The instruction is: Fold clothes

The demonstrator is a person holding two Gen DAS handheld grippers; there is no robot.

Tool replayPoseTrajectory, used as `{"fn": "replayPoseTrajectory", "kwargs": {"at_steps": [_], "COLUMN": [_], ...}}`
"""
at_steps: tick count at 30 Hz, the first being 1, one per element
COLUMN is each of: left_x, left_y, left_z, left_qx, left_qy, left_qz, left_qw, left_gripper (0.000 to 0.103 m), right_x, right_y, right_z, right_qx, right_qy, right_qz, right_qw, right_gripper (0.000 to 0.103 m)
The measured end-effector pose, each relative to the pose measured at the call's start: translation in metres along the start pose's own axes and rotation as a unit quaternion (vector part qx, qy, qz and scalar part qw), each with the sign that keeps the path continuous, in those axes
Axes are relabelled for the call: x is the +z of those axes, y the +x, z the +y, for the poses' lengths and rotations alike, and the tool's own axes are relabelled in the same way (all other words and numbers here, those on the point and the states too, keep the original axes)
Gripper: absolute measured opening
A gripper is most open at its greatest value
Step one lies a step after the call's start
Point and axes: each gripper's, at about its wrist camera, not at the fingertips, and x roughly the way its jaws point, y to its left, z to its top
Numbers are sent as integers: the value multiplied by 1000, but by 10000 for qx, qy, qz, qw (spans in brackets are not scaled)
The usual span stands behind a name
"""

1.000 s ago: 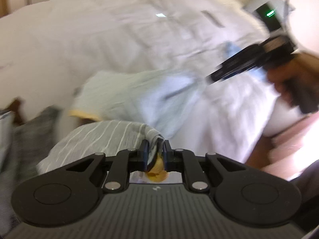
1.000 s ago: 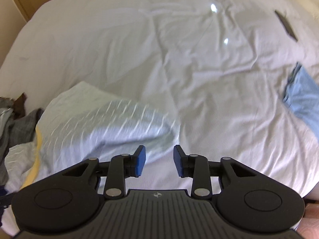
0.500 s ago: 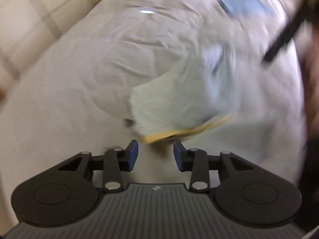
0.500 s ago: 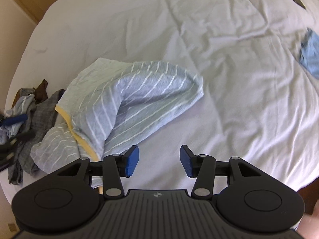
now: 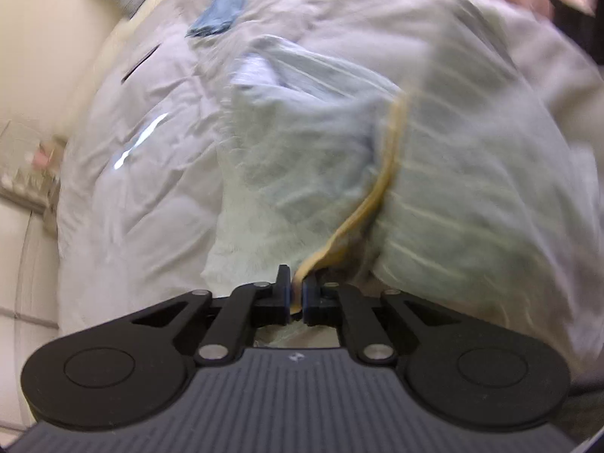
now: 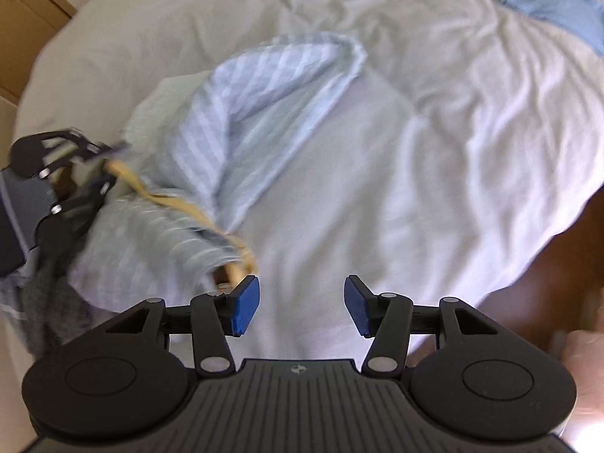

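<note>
Striped pale-blue shirt [image 6: 241,120], yellow-trimmed, lies bunched on white bedsheet [image 6: 434,132]; left gripper [image 5: 296,294] pinches its trim, right gripper [image 6: 302,304] jaws wide, blue cloth [image 6: 555,3] far corner.

Bright daylight, soft shadows. Left wrist view heavily motion-blurred; striped garment [image 5: 434,173] smeared, small specular glint on bedsheet [image 5: 139,139]. Right wrist view sharper at centre, blurred at left, strong fisheye bending at edges.

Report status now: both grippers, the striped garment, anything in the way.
Left gripper shut on striped garment at its yellow trim. Right gripper open, empty, over white bed sheet. Garment bunched, unfolded. Blue cloth lies apart.
</note>
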Motion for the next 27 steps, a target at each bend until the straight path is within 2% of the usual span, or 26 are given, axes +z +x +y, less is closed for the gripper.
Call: {"fn": "replayPoseTrajectory", "kwargs": {"at_steps": [1, 3, 5, 7, 9, 14, 17, 21, 23, 27], "left_x": [5, 16, 27, 39, 52, 66, 74, 90, 98, 114], "left_y": [-5, -17, -32, -42, -48, -60, -68, -73, -76, -82], "left_z": [13, 48, 75, 92, 101, 107, 112, 119, 121, 124], "left_qx": [11, 128, 294, 386, 431, 401, 459, 489, 481, 466], "left_qy": [-389, -1241, -1716, -1901, -1845, -1846, -1971, -1936, -1915, -1872], "left_qz": [-86, -309, -523, -666, -746, -826, -935, -1075, -1147, -1292], "left_qw": [9992, 9917, 9833, 9787, 9791, 9785, 9748, 9739, 9736, 9727], "left_gripper": [4, 4, 4, 4, 4, 4, 4, 4, 4, 4], "right_x": [-1, -2, -3, -3, -8, -7, -7, -7, -7, -5], "right_y": [3, 9, 17, 29, 42, 34, 28, 21, 16, -1], "right_z": [3, 8, 10, 10, 3, 3, 3, 4, 6, 17], "right_qx": [147, 441, 620, 671, 839, 1475, 1854, 2352, 2563, 2795], "right_qy": [79, 238, 423, 637, 1045, 1391, 1589, 1847, 1883, 1518], "right_qz": [-25, -74, -112, -137, -153, -486, -687, -952, -998, -1139], "right_qw": [9999, 9987, 9971, 9956, 9909, 9780, 9673, 9495, 9428, 9412], "right_gripper": [55, 62, 70, 71, 71, 71, 71, 71, 71, 71]}}
